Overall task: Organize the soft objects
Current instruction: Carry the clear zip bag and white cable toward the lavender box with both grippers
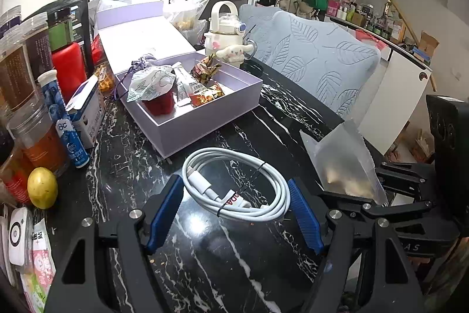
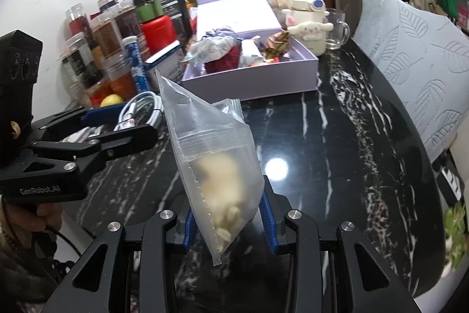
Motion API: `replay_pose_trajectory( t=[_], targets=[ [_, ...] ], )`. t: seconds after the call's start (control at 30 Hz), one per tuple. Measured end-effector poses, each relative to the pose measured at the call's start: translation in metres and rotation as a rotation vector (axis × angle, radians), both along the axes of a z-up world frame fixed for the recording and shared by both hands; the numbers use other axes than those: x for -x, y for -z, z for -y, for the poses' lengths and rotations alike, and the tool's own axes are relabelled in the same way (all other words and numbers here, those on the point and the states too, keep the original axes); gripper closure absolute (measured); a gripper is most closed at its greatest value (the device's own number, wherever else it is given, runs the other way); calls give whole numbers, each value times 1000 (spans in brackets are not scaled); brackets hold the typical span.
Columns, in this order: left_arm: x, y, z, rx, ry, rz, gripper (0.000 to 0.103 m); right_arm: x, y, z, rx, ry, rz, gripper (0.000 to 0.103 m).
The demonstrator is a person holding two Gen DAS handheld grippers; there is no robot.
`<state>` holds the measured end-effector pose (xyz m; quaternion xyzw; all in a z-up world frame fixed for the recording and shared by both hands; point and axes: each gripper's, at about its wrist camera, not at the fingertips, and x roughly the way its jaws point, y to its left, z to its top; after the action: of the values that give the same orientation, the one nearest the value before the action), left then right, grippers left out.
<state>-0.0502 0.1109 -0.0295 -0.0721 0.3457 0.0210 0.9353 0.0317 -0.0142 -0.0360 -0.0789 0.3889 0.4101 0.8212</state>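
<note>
A coiled white charging cable (image 1: 234,187) sits between the blue pads of my left gripper (image 1: 234,184), which press on both its sides just above the black marble table (image 1: 205,254). The right wrist view shows that left gripper (image 2: 137,119) with the cable (image 2: 140,107) in it, at the left. My right gripper (image 2: 227,204) is shut on a clear zip bag (image 2: 211,143) holding something pale and soft; this bag (image 1: 346,157) stands upright at the right. Beyond lies an open lavender box (image 1: 205,119), (image 2: 249,81) holding several wrapped soft items.
Jars, a red canister (image 1: 69,69) and a blue tube (image 1: 63,119) crowd the table's left side, with a lemon (image 1: 42,187) in front. A white character mug (image 2: 313,34) and a glass mug (image 2: 337,28) stand behind the box. Leaf-patterned chair backs (image 1: 319,63) line the right edge.
</note>
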Motion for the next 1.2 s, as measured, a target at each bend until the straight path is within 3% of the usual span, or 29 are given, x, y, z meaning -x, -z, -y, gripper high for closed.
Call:
replay_pose_trajectory(
  t=[0.63,1.2],
  targets=[
    [10,-25,-25,-15,-64,62,30,2,-21,-31,-37,-105,33,67],
    [-48,-70,-50,-66,-73,132,30,-49,-58,-57,-69,-145,123,67]
  ],
)
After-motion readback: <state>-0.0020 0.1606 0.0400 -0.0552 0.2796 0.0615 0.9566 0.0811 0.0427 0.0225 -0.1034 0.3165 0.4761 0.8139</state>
